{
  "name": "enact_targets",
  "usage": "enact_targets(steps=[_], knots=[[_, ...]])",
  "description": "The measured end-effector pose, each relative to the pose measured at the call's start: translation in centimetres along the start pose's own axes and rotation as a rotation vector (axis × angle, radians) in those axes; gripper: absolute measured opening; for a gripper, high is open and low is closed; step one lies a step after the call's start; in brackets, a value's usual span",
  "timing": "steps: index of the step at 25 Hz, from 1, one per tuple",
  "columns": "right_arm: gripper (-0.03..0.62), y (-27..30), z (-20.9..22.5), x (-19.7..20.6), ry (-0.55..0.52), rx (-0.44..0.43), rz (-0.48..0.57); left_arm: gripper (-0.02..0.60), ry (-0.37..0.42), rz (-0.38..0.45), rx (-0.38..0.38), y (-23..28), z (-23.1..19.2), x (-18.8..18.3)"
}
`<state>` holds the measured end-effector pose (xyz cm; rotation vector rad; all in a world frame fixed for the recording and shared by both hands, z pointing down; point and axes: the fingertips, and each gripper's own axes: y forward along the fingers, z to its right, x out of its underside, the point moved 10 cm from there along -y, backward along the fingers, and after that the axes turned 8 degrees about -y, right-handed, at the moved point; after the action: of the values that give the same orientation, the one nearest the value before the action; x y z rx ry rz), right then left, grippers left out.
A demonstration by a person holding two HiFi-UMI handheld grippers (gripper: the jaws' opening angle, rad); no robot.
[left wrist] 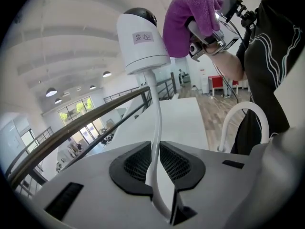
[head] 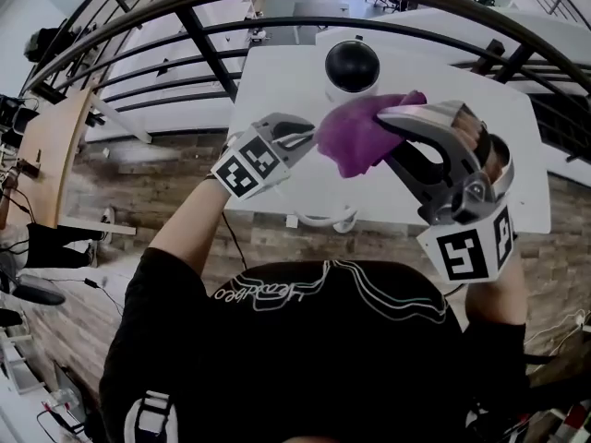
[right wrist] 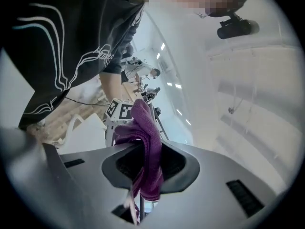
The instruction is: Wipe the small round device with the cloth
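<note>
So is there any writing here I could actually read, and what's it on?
Label on the device: two small characters, too blurred to read.
Shirt: a cursive word, upside down in the head view, not legible.
Left cube, right cube: black-and-white marker squares, no words.

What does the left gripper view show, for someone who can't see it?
The left gripper pinches the thin white stem of a small round white device with a black top. Beside it, the right gripper holds a purple cloth.

Cloth (head: 358, 135) nr device (head: 352, 65), over tbl (head: 277, 90)
</note>
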<state>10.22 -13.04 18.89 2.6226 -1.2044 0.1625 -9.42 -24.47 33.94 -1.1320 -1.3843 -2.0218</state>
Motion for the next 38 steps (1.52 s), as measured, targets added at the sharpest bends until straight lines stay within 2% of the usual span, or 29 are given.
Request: enact_targets(steps=[8,12,18,38], knots=[[0.072,0.9,-0.4,-0.7,-0.125,-0.015,-0.157,0.058,-0.014,0.015,0.032,-0.2,0.0,0.0],[0.072,1.5,-0.8,-0.8,-0.129,-0.035,-0.187,0.058,-0.022,0.031,0.039,-0.5,0.0,0.1],[0.072,1.3,-1.2,0.2,-0.083,-0.041,-0.210,0.058,-0.024,0.038,0.056,-0.1,0.0,-0.6],[0.072,3.9,-5.7,1.1,0.142,-0.052,-0.234,0.058,-0.063,0.079,0.082,-0.3,-1.0,1.2]])
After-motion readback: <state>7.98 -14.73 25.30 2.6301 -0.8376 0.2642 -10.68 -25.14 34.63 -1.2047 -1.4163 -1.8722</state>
